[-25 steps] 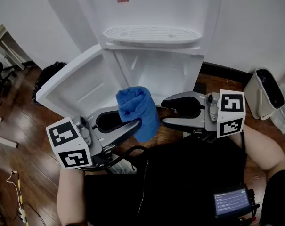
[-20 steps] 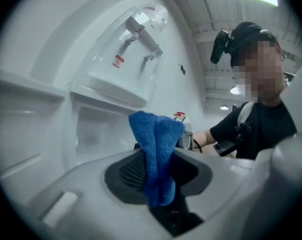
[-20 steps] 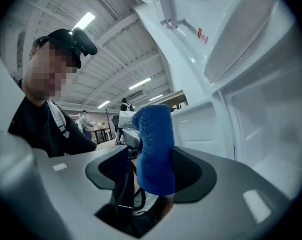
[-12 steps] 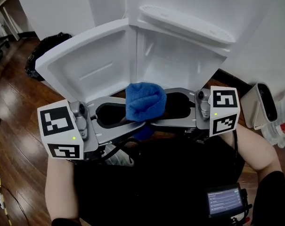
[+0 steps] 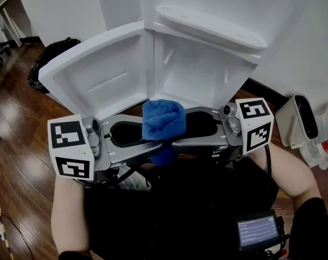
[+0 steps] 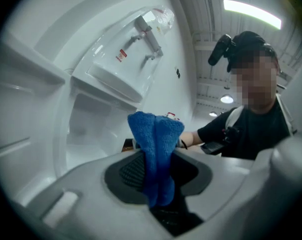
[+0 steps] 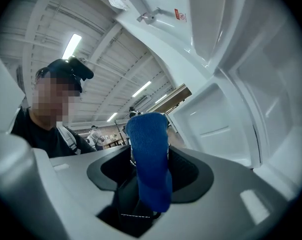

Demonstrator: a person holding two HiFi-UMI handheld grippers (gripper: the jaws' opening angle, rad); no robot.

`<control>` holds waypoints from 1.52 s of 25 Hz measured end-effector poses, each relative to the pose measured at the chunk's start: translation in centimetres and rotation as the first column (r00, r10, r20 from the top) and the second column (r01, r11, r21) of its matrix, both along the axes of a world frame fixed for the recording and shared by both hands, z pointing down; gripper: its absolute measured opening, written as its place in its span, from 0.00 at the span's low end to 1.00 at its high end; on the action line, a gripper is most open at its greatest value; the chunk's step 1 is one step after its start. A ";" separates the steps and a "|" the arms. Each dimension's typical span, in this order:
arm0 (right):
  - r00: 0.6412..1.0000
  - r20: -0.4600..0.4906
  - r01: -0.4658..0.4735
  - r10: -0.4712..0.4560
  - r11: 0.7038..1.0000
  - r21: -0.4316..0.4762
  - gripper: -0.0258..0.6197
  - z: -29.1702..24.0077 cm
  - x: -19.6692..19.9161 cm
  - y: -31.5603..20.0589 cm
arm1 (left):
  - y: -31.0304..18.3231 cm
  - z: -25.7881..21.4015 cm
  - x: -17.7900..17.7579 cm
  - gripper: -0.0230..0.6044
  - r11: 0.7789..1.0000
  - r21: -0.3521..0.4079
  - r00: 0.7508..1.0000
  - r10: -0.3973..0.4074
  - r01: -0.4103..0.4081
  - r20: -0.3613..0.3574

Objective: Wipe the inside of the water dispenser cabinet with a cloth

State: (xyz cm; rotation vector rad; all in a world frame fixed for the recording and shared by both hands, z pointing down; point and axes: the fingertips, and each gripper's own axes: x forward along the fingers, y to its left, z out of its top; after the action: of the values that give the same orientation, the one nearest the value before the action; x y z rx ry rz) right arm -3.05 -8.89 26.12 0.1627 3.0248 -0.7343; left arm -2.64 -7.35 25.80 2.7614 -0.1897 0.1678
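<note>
A rolled blue cloth (image 5: 164,119) is clamped in my left gripper (image 5: 155,144), which is shut on its lower part. The cloth (image 6: 155,154) stands up out of that gripper's pads. My right gripper (image 5: 177,133) faces the left one, tip to tip. Its jaws have just been opening and stand wide on either side of the cloth (image 7: 148,154), with no pad pressing on it. Both grippers hang in front of the white water dispenser's lower cabinet (image 5: 201,75). Its door (image 5: 98,75) is swung open to the left.
The dispenser's drip tray (image 5: 212,26) juts out above the cabinet opening. A black bag (image 5: 52,56) lies on the wood floor at the left and a white bin (image 5: 302,121) stands at the right. A small screen (image 5: 258,231) hangs on the person's front.
The right gripper has moved left, from beside the cloth to where its jaws straddle it. The left gripper has shifted a little with the cloth. The head view has swung, so the door looms larger.
</note>
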 end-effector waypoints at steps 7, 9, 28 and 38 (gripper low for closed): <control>0.999 -0.045 -0.016 0.017 1.000 0.025 0.35 0.8 0.1 0.0 | -0.1 0.5 0.2 0.22 1.000 -0.024 1.000 -0.004 0.004 0.008; 0.999 -0.044 -0.009 0.010 0.999 0.034 0.36 0.7 0.1 0.2 | 0.1 0.0 0.1 0.22 1.000 -0.031 1.000 0.004 -0.004 -0.021; 0.827 -0.094 -0.539 0.555 0.829 0.150 0.20 3.1 3.1 -12.0 | -5.3 -1.1 -5.0 0.47 0.886 0.039 0.882 -0.463 0.462 0.085; 0.269 -0.022 -0.874 0.963 0.254 0.415 0.20 5.3 10.5 -32.6 | -0.6 1.5 -2.3 0.43 0.926 0.086 0.918 -0.375 0.367 0.129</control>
State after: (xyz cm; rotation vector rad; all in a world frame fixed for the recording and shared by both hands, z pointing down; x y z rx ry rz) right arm 7.47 -41.45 31.40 -1.7542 2.5887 -0.0807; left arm -4.97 -7.95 27.35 2.7098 -0.7626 0.2627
